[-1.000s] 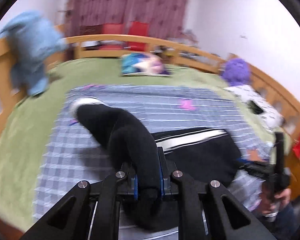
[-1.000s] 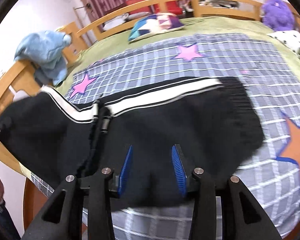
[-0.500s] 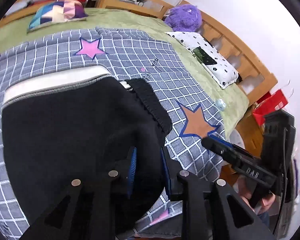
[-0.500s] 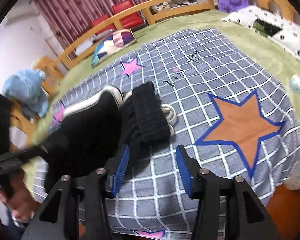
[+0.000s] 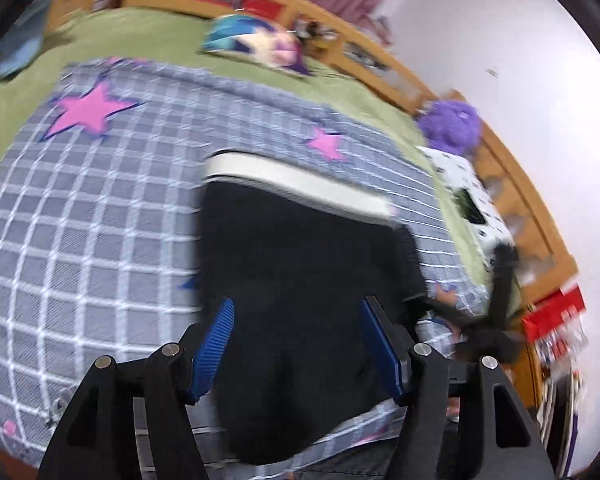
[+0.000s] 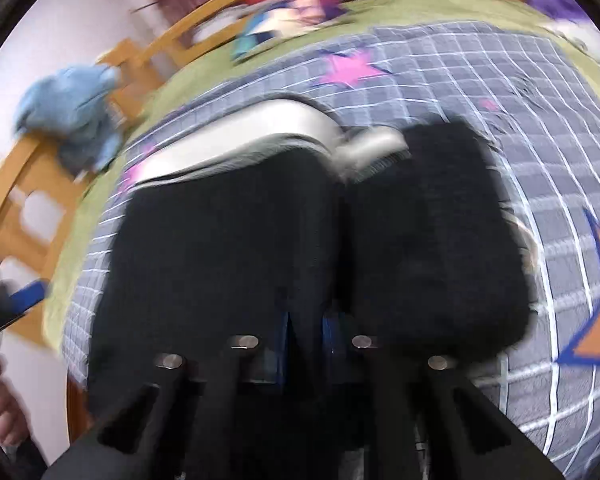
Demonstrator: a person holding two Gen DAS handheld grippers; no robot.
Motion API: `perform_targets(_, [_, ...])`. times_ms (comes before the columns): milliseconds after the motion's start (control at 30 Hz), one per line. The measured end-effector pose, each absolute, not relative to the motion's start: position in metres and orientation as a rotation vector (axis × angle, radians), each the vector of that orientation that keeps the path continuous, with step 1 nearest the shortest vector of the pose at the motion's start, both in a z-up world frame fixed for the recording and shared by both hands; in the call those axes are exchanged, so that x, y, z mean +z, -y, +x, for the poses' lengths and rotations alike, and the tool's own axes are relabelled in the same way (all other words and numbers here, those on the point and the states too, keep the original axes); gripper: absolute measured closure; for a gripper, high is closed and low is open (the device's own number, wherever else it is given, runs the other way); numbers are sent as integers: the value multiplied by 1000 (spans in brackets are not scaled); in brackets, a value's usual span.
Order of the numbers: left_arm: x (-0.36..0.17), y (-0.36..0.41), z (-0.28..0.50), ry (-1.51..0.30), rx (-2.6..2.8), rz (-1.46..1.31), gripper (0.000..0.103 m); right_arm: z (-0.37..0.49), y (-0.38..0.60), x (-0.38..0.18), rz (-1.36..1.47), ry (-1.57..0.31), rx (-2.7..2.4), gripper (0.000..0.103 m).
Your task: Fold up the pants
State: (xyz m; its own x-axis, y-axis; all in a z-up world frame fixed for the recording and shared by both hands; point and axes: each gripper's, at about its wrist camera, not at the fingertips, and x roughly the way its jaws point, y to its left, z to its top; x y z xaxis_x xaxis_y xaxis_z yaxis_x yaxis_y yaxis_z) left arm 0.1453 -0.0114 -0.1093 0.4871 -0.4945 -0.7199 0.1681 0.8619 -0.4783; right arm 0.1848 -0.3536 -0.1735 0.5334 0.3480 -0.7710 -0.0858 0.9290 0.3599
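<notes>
The black pants (image 5: pixel 300 264) with a white side stripe (image 5: pixel 296 180) lie folded on the grey checked blanket (image 5: pixel 80 220). My left gripper (image 5: pixel 296 344) is open above the near edge of the pants, with nothing between its blue pads. My right gripper (image 6: pixel 306 328) is shut on a fold of the black pants (image 6: pixel 228 248). The pants fill the middle of the right wrist view, and their white stripe (image 6: pixel 240 140) runs along the far side.
The blanket covers a green bed (image 5: pixel 148 40) with a wooden rail (image 5: pixel 384 60). A colourful pillow (image 5: pixel 256 44) lies at the back, a purple plush (image 5: pixel 452 124) and a dotted pillow (image 5: pixel 468 188) at the right. A blue cloth (image 6: pixel 72 108) hangs on the left rail.
My left gripper has let go of the pants and opened wide. My right gripper has moved onto the pants and shut on a fold. The pants now lie more compactly.
</notes>
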Motion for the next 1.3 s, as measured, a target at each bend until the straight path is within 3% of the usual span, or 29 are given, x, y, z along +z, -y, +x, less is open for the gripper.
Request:
perform_targets(200, [-138, 9, 155, -1054, -413, -406, 40, 180, 393, -97, 260, -772, 237, 94])
perform_targets(333, [-143, 28, 155, -1058, -473, -377, 40, 198, 436, -131, 203, -869, 45, 93])
perform_targets(467, [-144, 60, 160, -1076, -512, -318, 40, 205, 449, -179, 257, -969, 31, 80])
perform_targets(667, [-124, 89, 148, -998, -485, -169, 40, 168, 458, -145, 306, -870, 37, 65])
perform_targets(800, [-171, 108, 140, -1135, -479, -137, 40, 145, 438, -174, 193, -938, 63, 65])
perform_targets(900, [-195, 119, 135, -1149, -443, -68, 33, 144, 439, -200, 242, -979, 49, 66])
perform_targets(1033, [-172, 108, 145, -1141, -492, -106, 36, 155, 447, -183, 205, -1044, 73, 66])
perform_targets(1167, [-146, 98, 166, -1045, -479, -87, 35, 166, 459, -141, 216, -871, 82, 64])
perform_targets(1300, [-135, 102, 211, -1017, -449, -137, 36, 212, 458, -137, 237, -834, 101, 66])
